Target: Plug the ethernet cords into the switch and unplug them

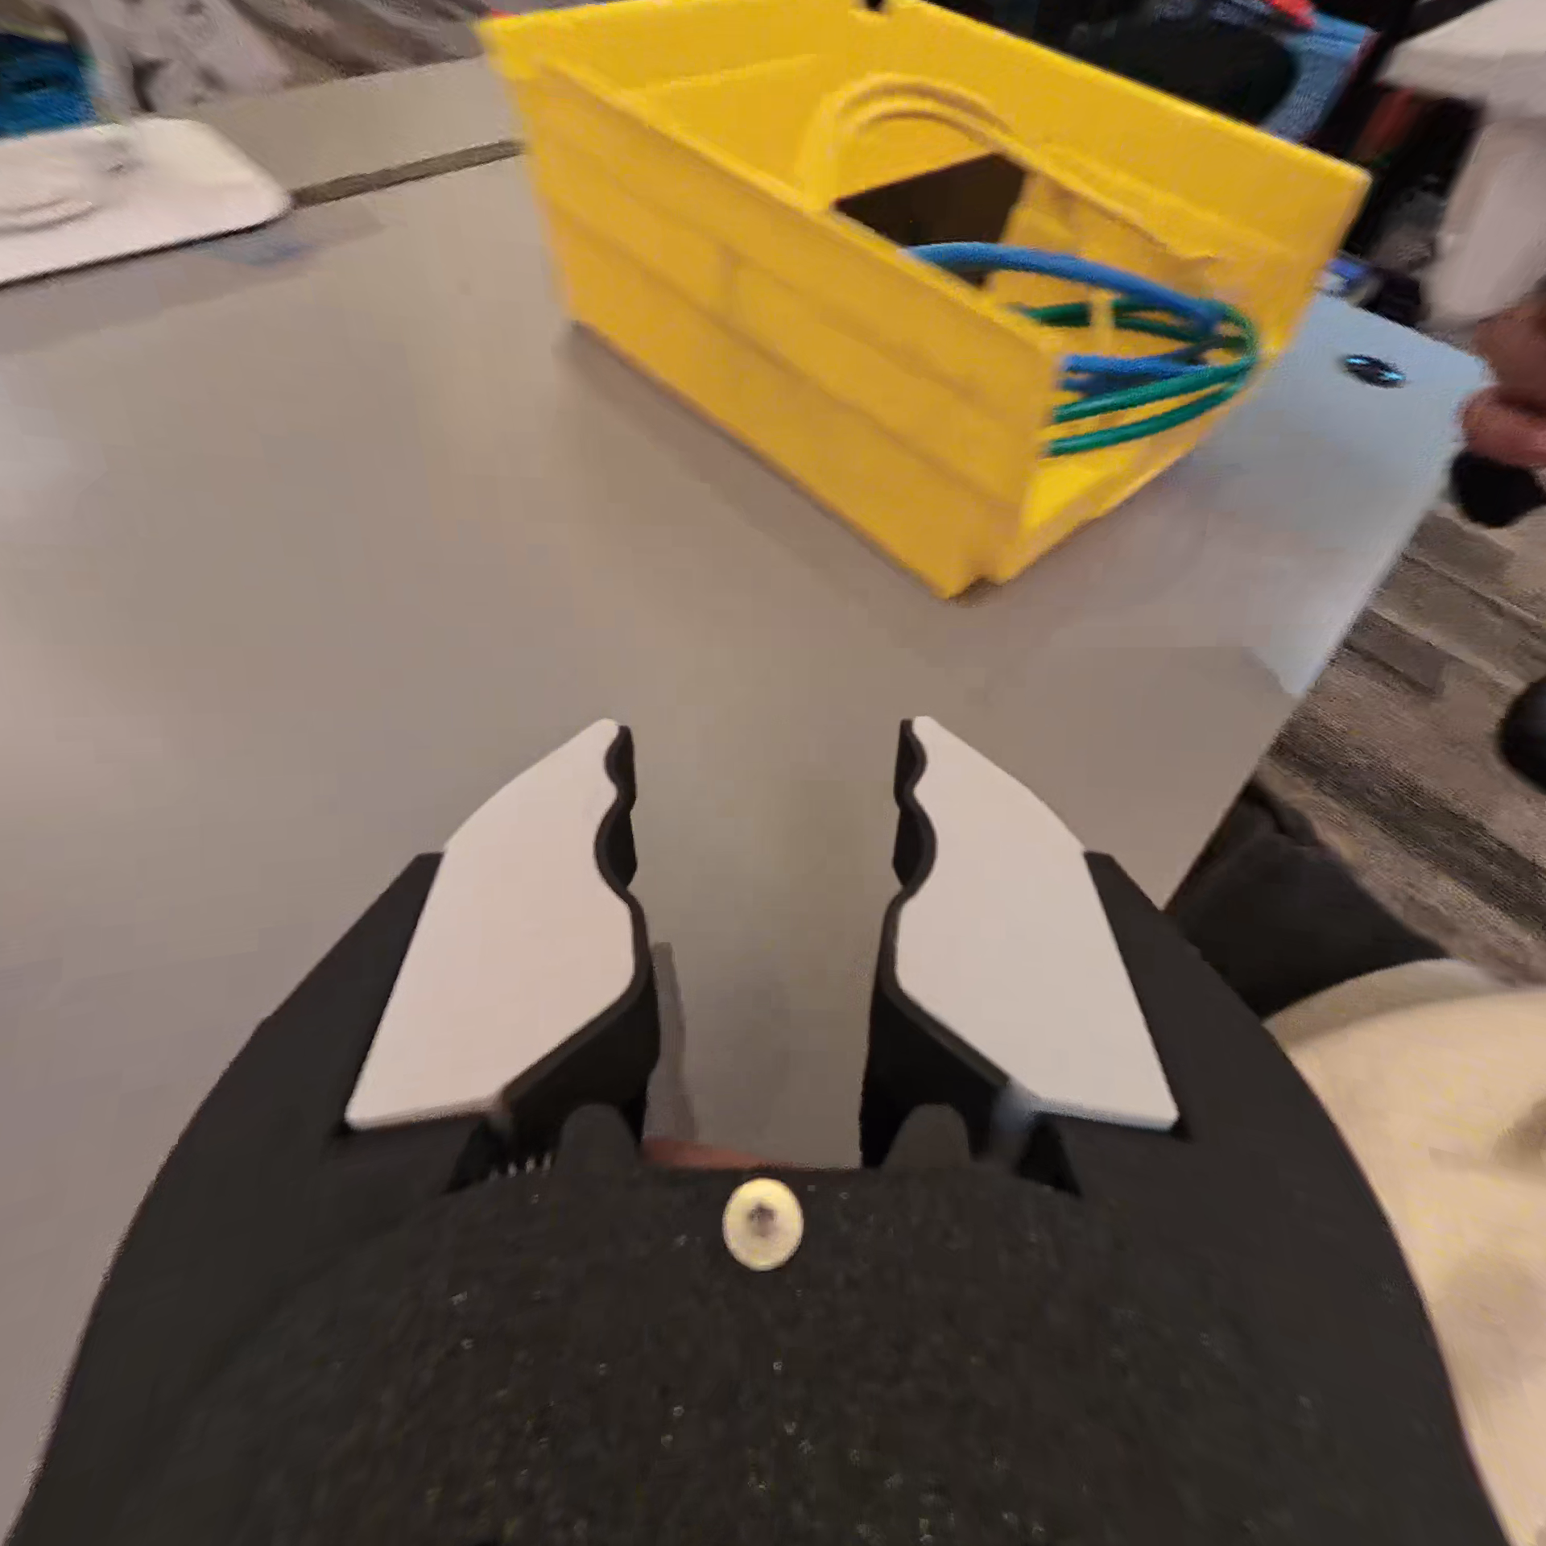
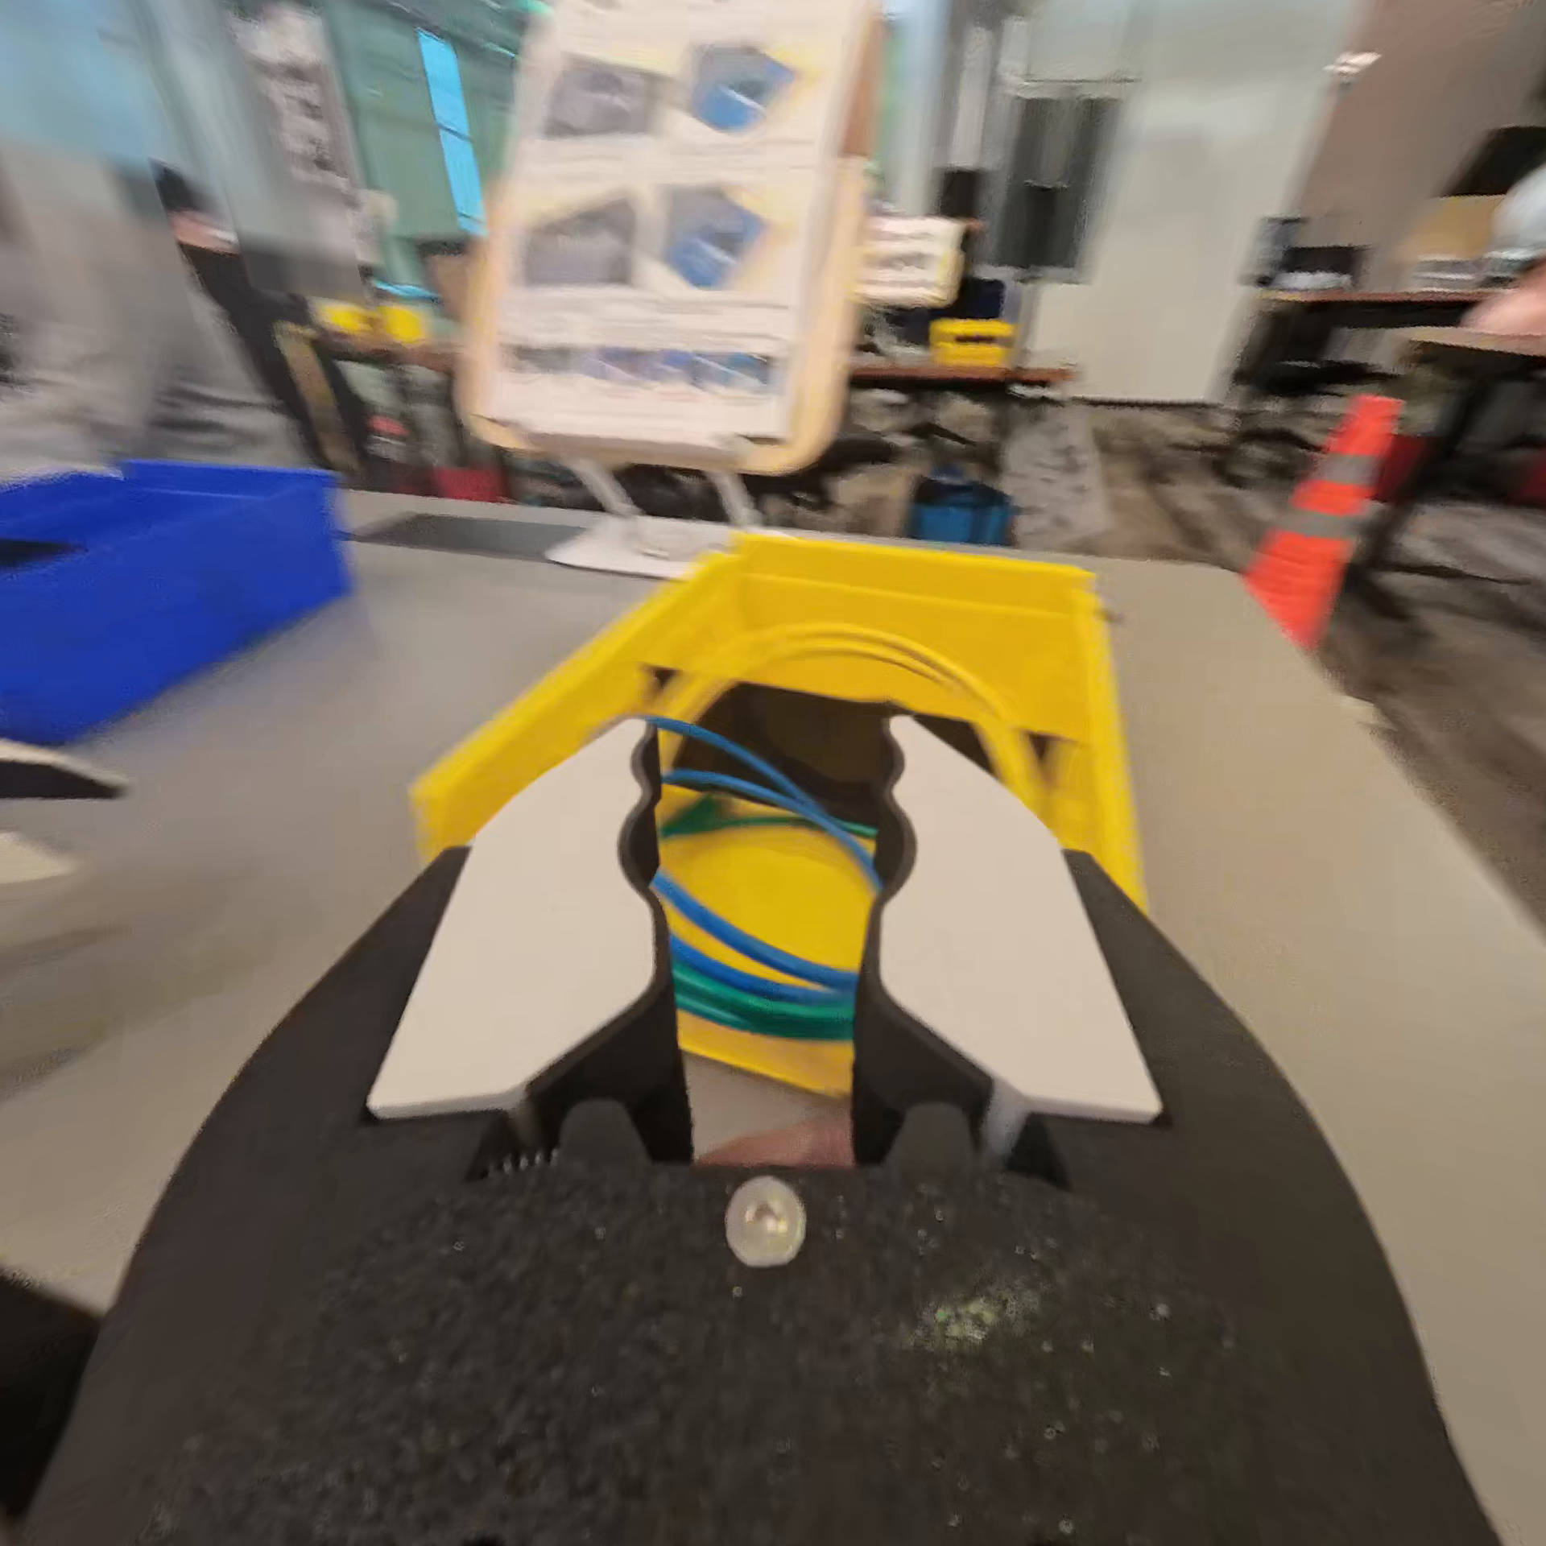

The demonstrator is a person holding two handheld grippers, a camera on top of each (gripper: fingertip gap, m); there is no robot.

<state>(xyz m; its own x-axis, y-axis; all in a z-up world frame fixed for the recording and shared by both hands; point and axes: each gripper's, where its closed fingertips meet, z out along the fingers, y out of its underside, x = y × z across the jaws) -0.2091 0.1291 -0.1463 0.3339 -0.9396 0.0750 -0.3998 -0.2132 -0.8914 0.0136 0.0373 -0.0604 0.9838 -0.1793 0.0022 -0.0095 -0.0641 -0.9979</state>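
Left gripper [image 1: 765,736]: jaws parted, a clear gap between the fingers, nothing held. It hangs over bare grey table [image 1: 335,586], well short of the yellow bin [image 1: 786,368], which sits ahead and to the right near the table's far right corner.

Right gripper [image 2: 770,732]: jaws also parted, empty. It points straight into the bin's open front; the tips look just short of the opening, but I cannot tell for sure.

Bin contents, from the right wrist view: blue cords [image 2: 753,945] and green cords [image 2: 761,1012] loop across the bin floor between the fingers, touching neither finger. Yellow cords [image 2: 878,644] arch up over a black box [image 2: 803,744] at the back of the bin. That box may be the switch, but it is too dark and blurred to make out ports. Cannot tell whether any cord is plugged in.

From the left wrist view, the blue and green cords bulge out past the bin's open end.

Further out: blue bin [image 2: 167,586] on the table to the left, a white stand with a printed sheet [image 2: 661,234] behind the yellow bin, an orange cone [image 2: 1330,510] on the floor to the right. Both views are motion-blurred.
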